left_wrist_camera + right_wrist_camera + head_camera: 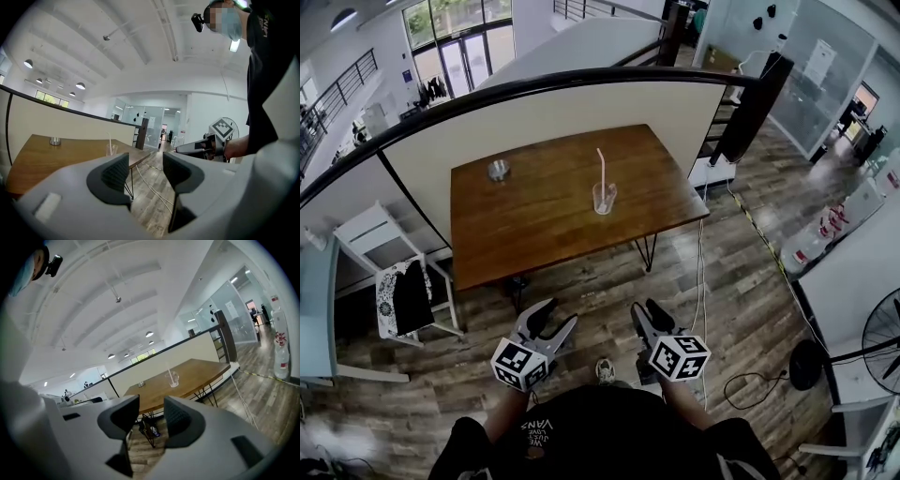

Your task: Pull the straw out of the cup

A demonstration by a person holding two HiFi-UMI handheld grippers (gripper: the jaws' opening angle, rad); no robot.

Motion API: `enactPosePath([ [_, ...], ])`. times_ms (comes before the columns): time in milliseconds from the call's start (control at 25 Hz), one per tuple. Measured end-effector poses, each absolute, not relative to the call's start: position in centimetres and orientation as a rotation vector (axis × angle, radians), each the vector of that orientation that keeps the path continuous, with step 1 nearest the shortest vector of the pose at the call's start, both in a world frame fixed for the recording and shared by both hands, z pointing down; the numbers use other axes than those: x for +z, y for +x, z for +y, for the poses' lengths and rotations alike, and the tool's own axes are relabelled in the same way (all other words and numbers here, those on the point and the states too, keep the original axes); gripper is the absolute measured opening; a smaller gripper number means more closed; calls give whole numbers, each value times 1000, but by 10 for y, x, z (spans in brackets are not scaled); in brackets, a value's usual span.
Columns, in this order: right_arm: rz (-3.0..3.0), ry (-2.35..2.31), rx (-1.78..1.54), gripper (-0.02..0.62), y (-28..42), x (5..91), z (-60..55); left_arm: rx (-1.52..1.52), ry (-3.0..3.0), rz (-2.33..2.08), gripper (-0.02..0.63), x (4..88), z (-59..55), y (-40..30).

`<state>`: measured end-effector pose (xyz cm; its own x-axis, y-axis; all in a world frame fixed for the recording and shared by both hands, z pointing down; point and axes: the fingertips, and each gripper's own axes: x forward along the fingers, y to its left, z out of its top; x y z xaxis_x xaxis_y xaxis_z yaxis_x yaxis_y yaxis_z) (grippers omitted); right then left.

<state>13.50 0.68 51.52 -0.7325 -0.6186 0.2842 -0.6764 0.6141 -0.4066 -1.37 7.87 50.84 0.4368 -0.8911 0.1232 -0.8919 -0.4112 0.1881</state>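
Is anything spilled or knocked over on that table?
No, nothing looks wrong. The cup stands upright on the table with the straw leaning inside it, and no spill shows. A small metal thing sits by the far left corner.

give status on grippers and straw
Open and empty: left gripper, right gripper, both short of the table. Straw stands in cup, untouched. Nothing in the way.

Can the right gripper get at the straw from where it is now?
Probably not yet: the right gripper, open and empty, hangs over the floor short of the table, and the straw stands in the cup mid-table. Nothing blocks it.
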Motion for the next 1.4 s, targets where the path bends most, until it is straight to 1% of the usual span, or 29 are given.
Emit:
enactPosePath([
  [320, -2726, 975, 769, 127, 136, 522, -62, 10, 2400, -1645, 212, 511, 15, -8],
  [680, -2705, 874, 799, 127, 126, 537, -103, 12, 2320, -1710, 212, 520, -19, -12],
  [880, -2691, 862, 812, 127, 110, 542, -113, -5, 2302, -1696, 212, 526, -33, -28],
  [1080, -2670, 944, 828, 127, 92, 542, -128, -6, 2342, -1633, 212, 528, -56, -50],
  [1400, -2649, 1095, 845, 127, 44, 532, -148, 18, 2445, -1486, 212, 521, -95, -100],
])
